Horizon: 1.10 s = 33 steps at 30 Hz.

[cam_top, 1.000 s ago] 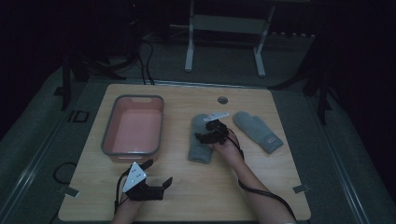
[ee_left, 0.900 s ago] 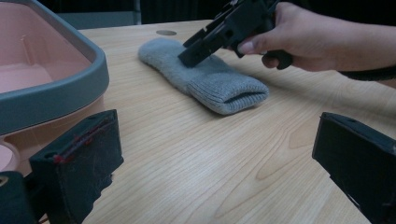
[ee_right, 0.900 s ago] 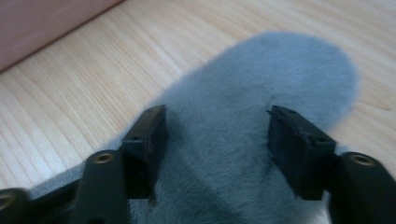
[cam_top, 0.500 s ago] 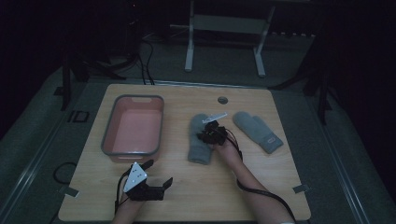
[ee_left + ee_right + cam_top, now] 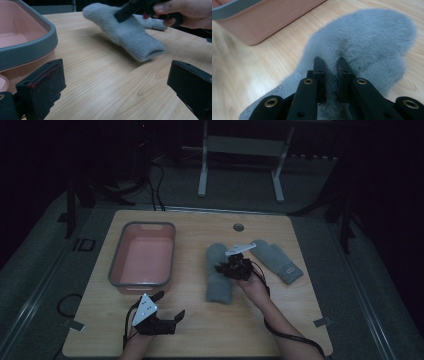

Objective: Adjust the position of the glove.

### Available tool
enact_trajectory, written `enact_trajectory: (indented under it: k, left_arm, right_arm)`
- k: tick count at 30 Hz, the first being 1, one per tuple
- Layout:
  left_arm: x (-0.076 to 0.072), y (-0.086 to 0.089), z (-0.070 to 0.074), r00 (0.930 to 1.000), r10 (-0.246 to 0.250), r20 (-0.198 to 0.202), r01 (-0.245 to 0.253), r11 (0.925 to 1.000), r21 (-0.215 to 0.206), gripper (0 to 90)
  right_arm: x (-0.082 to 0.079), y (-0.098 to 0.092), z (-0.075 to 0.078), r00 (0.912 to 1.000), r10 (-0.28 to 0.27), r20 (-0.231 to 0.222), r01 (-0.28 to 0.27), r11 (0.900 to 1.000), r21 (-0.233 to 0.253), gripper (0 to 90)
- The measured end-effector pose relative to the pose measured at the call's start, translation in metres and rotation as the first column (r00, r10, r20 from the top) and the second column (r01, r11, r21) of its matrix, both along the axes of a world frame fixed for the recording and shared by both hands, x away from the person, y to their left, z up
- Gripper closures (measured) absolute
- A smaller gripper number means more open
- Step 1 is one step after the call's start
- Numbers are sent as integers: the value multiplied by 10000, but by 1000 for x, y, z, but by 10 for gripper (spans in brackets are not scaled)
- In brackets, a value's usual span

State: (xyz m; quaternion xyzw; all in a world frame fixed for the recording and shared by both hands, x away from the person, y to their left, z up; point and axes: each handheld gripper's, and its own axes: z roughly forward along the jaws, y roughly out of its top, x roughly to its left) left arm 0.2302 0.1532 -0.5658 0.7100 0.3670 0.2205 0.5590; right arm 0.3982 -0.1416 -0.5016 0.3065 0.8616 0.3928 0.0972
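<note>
Two grey mittens lie on the wooden table (image 5: 200, 330). The left mitten (image 5: 218, 279) (image 5: 135, 37) (image 5: 372, 37) lies lengthwise, and my right gripper (image 5: 223, 268) (image 5: 330, 61) is shut on a fold of its fleece near the middle. The left gripper view shows this mitten raised a little off the wood under the right gripper (image 5: 130, 11). Further right, the other mitten (image 5: 278, 260) lies flat and untouched. My left gripper (image 5: 170, 305) (image 5: 112, 82) hovers open near the table's front left, with nothing between its jaws.
A pink tub with a grey rim (image 5: 142, 225) (image 5: 32, 45) (image 5: 269, 22) stands at the left of the table, just beyond the left gripper. A small round hole (image 5: 238, 227) sits near the far edge. A white frame stands on the floor behind.
My right gripper has crept slightly nearer along the left mitten and closed in on its fleece. The left gripper has stayed put.
</note>
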Motion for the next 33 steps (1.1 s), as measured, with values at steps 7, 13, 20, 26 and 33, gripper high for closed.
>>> enact_trajectory:
  k: [7,13,20,26,33]
  left_arm:
    - [0,0,0,10000,15,-9,-15,10000,12,18]
    - [0,-1,0,10000,1,-36,-1,9999,123,18]
    - [0,0,0,10000,14,-17,-14,10000,92,18]
    - [-1,0,1,10000,12,-36,-12,10000,5,18]
    - [-1,-1,1,10000,-21,-38,21,10000,31,18]
  right_arm:
    - [-22,-18,-7,9994,-190,-276,194,9997,133,811]
    - [-22,-22,-25,9980,-86,-628,69,9996,-284,789]
    - [-16,-24,-41,9960,-235,-863,203,9991,-368,745]
    - [-18,-23,-36,9980,325,-536,-350,9983,-472,522]
    - [-18,-36,-14,9994,129,-326,-134,9998,-141,321]
